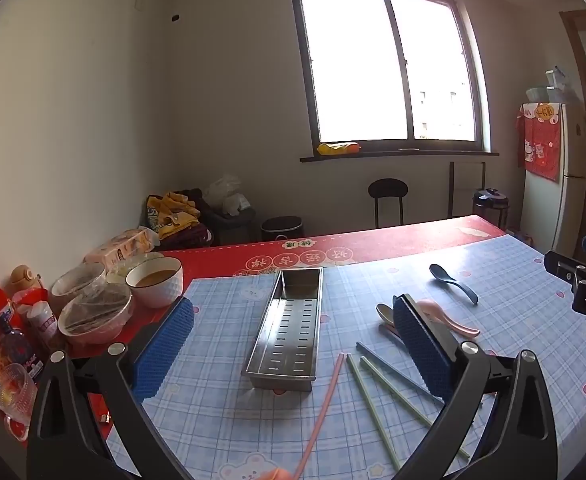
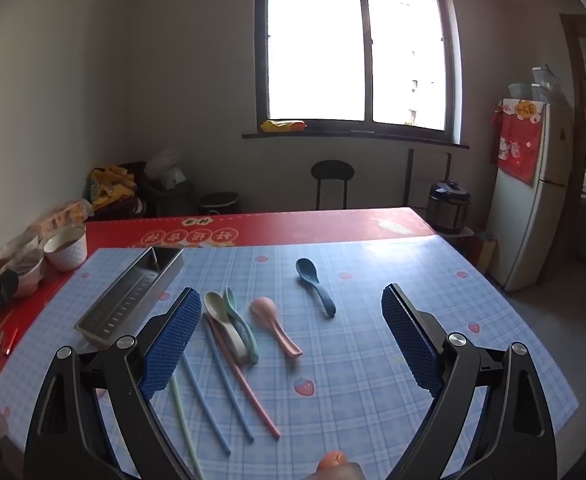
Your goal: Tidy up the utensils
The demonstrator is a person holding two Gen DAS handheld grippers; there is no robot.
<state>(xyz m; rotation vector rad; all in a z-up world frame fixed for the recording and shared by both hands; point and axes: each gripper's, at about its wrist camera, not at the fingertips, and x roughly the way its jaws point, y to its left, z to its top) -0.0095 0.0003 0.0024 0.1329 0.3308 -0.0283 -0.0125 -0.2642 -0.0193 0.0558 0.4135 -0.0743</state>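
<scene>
Left gripper above bench, jaws wide apart, nothing held; steel tray lies empty on checked cloth between them. Right gripper jaws likewise spread, empty, over spoons: dark blue spoon apart, pink spoon, cream spoon and green spoon nested. Chopsticks loose just beside tray.

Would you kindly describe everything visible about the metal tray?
The metal tray is a long, narrow trough of brushed steel with upright walls and rows of drain slots in its floor. It looks empty and sits flat on the checked tablecloth, left of the chopsticks. Nothing touches it.
</scene>
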